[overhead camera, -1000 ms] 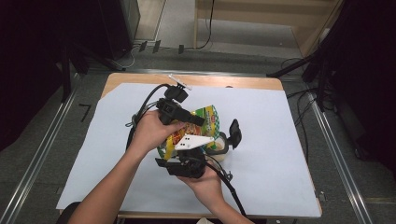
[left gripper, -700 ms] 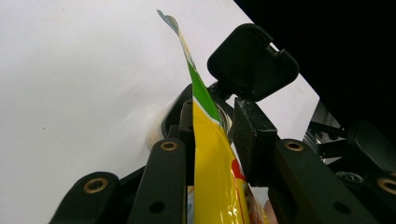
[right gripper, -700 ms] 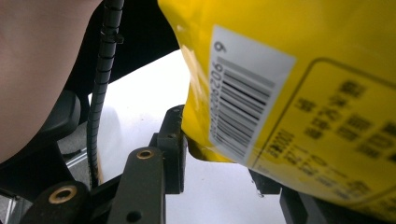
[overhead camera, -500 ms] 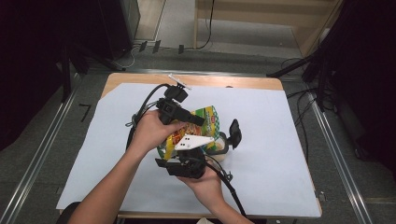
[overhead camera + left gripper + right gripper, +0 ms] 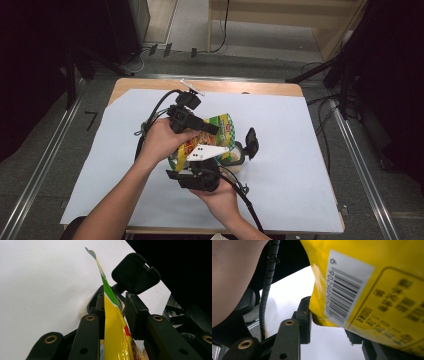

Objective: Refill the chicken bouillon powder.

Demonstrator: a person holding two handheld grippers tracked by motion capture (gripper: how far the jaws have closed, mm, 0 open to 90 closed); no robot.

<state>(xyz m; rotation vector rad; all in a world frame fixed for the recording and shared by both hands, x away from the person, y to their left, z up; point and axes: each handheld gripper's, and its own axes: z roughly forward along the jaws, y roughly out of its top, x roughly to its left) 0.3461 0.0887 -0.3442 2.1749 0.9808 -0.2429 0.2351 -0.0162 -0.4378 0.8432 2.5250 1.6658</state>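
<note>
The left gripper (image 5: 113, 315) is pinching the yellow snack bag (image 5: 116, 332) between its fingers, tilting the mouth toward the container (image 5: 239, 159) just beyond the fingertips, probably for pouring. The right gripper (image 5: 329, 322) is clamping the bag's lower corner, steadying it. Both hands are converging from opposite sides above the white sheet (image 5: 310, 150).

Left tool (image 5: 212, 129) and right tool (image 5: 197, 162) both clamped, hands close together.
</note>
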